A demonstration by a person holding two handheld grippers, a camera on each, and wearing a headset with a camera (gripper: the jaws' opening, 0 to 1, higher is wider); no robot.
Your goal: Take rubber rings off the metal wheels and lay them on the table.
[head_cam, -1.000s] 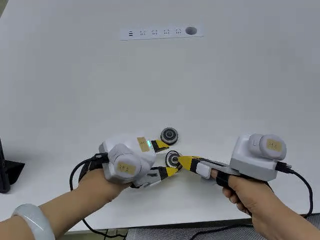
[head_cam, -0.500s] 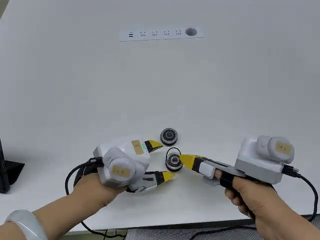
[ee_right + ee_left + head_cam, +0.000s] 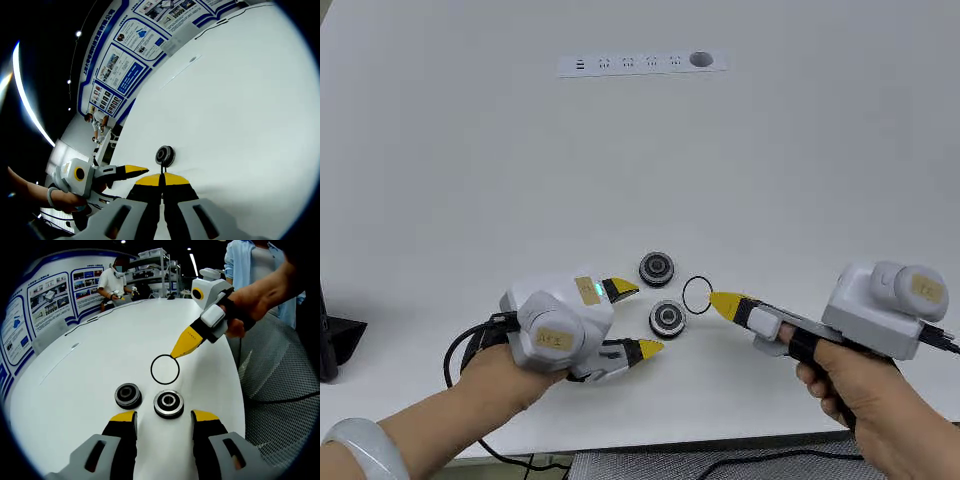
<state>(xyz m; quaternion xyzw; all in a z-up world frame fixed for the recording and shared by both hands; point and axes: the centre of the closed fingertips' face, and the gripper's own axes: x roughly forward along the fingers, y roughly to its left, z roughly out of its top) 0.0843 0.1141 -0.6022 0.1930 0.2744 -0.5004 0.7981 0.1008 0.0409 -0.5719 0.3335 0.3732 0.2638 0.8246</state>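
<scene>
Two metal wheels lie on the white table: one point(image 3: 667, 318) just past my left gripper's tips, the other point(image 3: 657, 268) a little farther back. My left gripper point(image 3: 638, 317) stands open, its yellow jaws apart and short of the near wheel point(image 3: 168, 404), with the second wheel point(image 3: 128, 395) to its left. A thin black rubber ring point(image 3: 697, 294) hangs free of the wheels, pinched at its edge by my right gripper point(image 3: 722, 300), which is shut on it. The ring point(image 3: 165, 369) shows as a full circle in the left gripper view. The right gripper point(image 3: 162, 181) has its jaws together, a wheel point(image 3: 164, 155) ahead.
A white power strip point(image 3: 642, 63) lies at the table's far side. A black object point(image 3: 330, 342) stands at the left edge, and a cable point(image 3: 470, 340) trails from the left gripper. The table's front edge runs just below both hands. People stand in the background point(image 3: 116, 277).
My right gripper has pulled away to the right with the ring, off the near wheel. The left gripper opened, let go of that wheel and drew back left.
</scene>
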